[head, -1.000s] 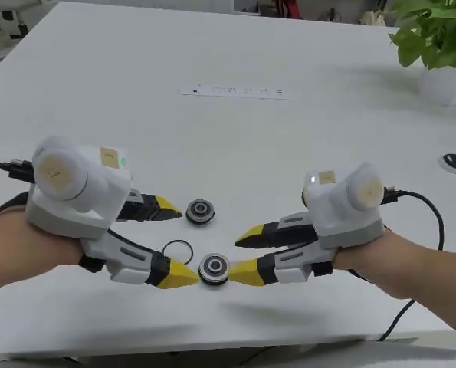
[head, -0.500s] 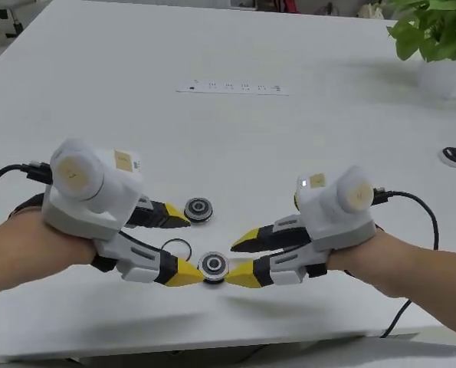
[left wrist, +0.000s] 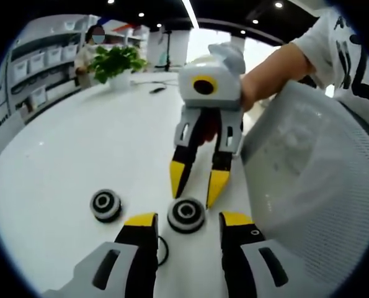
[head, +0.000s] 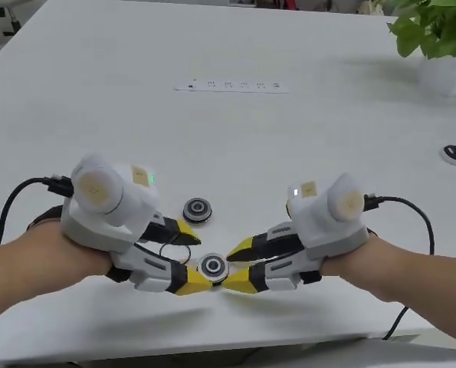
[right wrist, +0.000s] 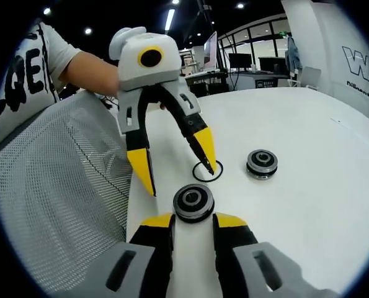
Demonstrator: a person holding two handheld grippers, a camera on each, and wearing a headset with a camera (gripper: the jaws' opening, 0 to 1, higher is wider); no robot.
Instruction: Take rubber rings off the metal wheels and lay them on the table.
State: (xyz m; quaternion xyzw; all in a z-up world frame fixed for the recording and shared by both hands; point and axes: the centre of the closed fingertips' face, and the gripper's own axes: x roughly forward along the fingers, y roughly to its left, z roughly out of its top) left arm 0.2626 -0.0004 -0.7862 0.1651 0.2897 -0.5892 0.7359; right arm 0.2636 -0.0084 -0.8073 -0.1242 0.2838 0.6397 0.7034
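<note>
Black rubber looks still on near metal wheel, which lies at tips of left gripper; jaws wide open, holding nothing. Right gripper opposite, jaws about wheel-wide, tips just short of wheel, no grip.

Risk:
- both close together, tips clash
- wheel squirts out toward near table edge
- left tip snags loose ring under it

Far wheel beyond left's upper jaw.

Versus 1 s ago: both tip pairs nearer wheel.

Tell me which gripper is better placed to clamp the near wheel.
Right, probably. The near wheel sits centred between the open tips of the right gripper. The left gripper spreads wider, with one jaw tip by the loose ring.
</note>
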